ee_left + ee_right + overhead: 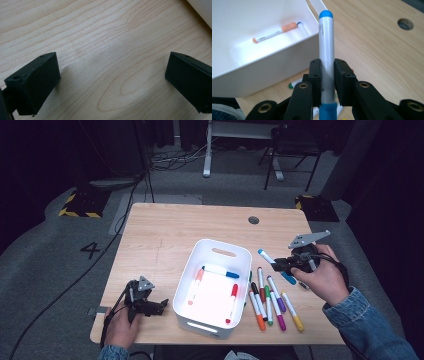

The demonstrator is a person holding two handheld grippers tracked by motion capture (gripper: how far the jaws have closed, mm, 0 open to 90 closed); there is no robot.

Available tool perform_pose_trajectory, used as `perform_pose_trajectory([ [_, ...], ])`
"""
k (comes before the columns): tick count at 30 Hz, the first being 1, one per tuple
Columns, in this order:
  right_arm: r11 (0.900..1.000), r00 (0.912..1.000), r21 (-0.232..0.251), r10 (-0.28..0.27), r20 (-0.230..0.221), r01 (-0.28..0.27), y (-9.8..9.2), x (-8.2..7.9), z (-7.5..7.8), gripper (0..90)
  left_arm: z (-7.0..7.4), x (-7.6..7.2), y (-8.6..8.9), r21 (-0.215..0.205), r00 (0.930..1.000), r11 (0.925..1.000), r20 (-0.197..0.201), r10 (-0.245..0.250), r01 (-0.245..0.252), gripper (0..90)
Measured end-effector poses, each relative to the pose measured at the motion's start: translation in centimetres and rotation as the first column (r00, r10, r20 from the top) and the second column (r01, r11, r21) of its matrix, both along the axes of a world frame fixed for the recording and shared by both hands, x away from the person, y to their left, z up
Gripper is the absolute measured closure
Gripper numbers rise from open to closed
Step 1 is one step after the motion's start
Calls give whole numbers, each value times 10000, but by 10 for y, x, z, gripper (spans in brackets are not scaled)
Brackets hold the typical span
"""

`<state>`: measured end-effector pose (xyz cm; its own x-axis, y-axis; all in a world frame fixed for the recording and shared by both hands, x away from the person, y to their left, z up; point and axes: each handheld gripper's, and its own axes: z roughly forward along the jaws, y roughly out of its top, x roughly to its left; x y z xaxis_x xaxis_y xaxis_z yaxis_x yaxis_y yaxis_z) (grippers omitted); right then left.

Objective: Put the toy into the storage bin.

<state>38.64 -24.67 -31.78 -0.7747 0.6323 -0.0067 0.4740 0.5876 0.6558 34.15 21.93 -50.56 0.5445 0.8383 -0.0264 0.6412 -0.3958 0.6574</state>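
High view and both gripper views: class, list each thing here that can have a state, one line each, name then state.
right claw: shut on the light blue marker
light blue marker: capped, lifted off the table, held across its barrel
left claw: open, nothing between its jaws, over bare wood
white bin: upright, holding three markers
orange marker: capped, lying inside the bin
markers on the table: capped, lying loose beside the bin
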Motion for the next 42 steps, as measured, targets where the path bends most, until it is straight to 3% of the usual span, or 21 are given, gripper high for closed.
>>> perform_pose_trajectory([
  [4,9997,9997,-36,244,-1,-244,14,3,7,769,0,1,1,-4,10000,10000,-28,-50,50,0],
  [7,9986,9983,-102,527,236,-525,32,6,16,769,0,1,1,-8,9999,9999,-27,-104,104,0],
  [10,9966,9961,67,817,319,-820,46,8,20,769,0,1,1,-15,9999,9999,-34,-110,110,0],
  [18,9868,9864,71,1614,305,-1617,76,19,18,769,0,1,2,4,9999,9999,-15,-102,102,1],
  [23,9771,9773,262,2104,258,-2110,97,30,12,769,0,1,2,9,9999,9999,-15,-102,102,1],
  [30,9741,9757,568,2177,251,-2188,108,42,1,769,0,1,2,31,9999,9999,-32,-105,105,1],
  [37,9758,9764,355,2150,182,-2156,112,47,-18,769,0,1,2,16,9999,9999,-39,-101,101,1],
  [42,9691,9693,160,2460,57,-2461,115,46,-28,769,0,1,2,18,10000,10000,-15,-84,84,1],
])
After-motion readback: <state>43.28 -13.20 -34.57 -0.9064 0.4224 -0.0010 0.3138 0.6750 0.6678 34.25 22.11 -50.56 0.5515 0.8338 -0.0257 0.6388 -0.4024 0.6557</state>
